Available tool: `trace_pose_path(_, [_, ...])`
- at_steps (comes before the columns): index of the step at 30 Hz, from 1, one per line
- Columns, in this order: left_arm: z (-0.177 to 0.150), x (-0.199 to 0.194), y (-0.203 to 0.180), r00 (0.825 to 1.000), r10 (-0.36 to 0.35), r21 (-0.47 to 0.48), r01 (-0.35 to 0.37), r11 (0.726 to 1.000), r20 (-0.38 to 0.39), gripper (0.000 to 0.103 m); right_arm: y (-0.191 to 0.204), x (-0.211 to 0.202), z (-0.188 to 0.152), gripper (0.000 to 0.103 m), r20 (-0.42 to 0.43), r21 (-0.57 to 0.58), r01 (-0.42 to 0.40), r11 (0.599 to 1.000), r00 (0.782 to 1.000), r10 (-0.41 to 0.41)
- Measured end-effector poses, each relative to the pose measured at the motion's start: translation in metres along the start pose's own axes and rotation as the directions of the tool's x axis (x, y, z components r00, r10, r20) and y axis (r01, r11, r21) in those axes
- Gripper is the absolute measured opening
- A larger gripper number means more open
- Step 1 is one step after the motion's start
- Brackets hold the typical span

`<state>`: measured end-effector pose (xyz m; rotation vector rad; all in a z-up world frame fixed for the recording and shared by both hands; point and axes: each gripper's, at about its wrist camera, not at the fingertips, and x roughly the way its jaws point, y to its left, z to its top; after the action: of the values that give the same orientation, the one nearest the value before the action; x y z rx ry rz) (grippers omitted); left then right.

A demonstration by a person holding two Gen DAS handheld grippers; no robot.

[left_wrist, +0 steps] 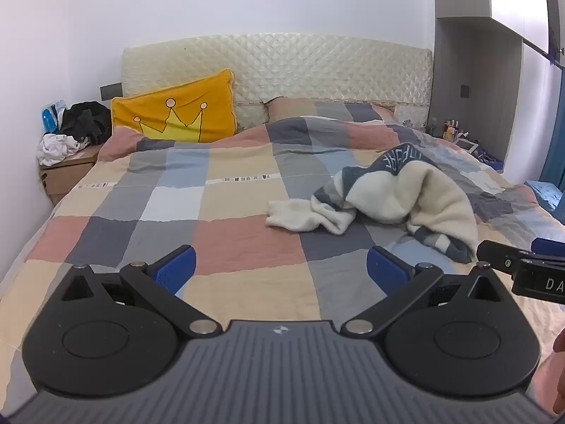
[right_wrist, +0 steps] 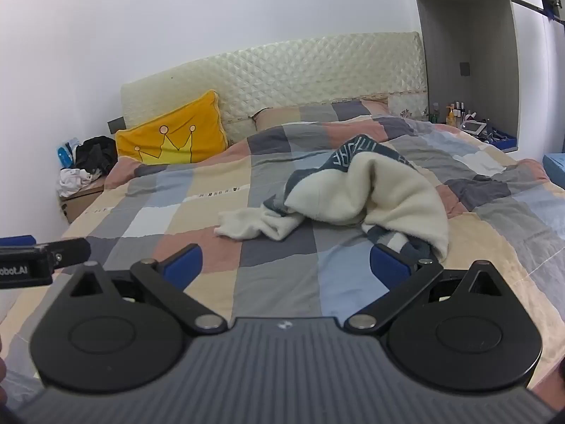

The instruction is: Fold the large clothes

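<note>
Both grippers, left [left_wrist: 280, 268] & right [right_wrist: 286, 265], jaws wide w/ nothing held; spread crumpled sweater [right_wrist: 353, 190] flat mid-bed [left_wrist: 116, 208] before folding.

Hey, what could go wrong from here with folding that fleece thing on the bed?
The fleece garment lies crumpled and partly inside out, so a pinch may catch several layers. It rests on a rumpled checked quilt; the open right gripper or left gripper might grab quilt fabric too.
</note>
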<state>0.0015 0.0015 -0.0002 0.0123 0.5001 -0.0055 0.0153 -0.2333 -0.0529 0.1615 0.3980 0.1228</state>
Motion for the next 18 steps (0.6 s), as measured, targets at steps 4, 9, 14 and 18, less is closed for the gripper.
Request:
trace_pose_path(4, [-0.0008,-0.0015,-0.0017,1.0,0.007,0.009,-0.007,1.0,0.009,0.103,-0.0002,0.0008,-0.0001,0.103,-0.016,0.002,0.002,1.0,1.0,-0.002])
trace_pose_path(9, [-0.0009,-0.0009,-0.0024,1.0,0.003,0.009,-0.003,1.0,0.008,0.103,-0.0006,0.0008,0.0002,0.103,-0.019,0.0,0.002,1.0,1.0,-0.002])
trace_pose_path(14, [-0.0007,-0.0001,-0.003,1.0,0.002,0.009,-0.003,1.0,0.007,0.103,-0.0003,0.0007,0.0025,0.103,-0.02,0.0,0.004,1.0,1.0,-0.004])
trace_pose_path(18, [-0.0008,-0.0006,-0.0028,1.0,0.002,0.009,-0.003,1.0,0.009,0.103,-0.0001,-0.0007,-0.0006,0.103,-0.02,0.001,0.003,1.0,1.0,-0.003])
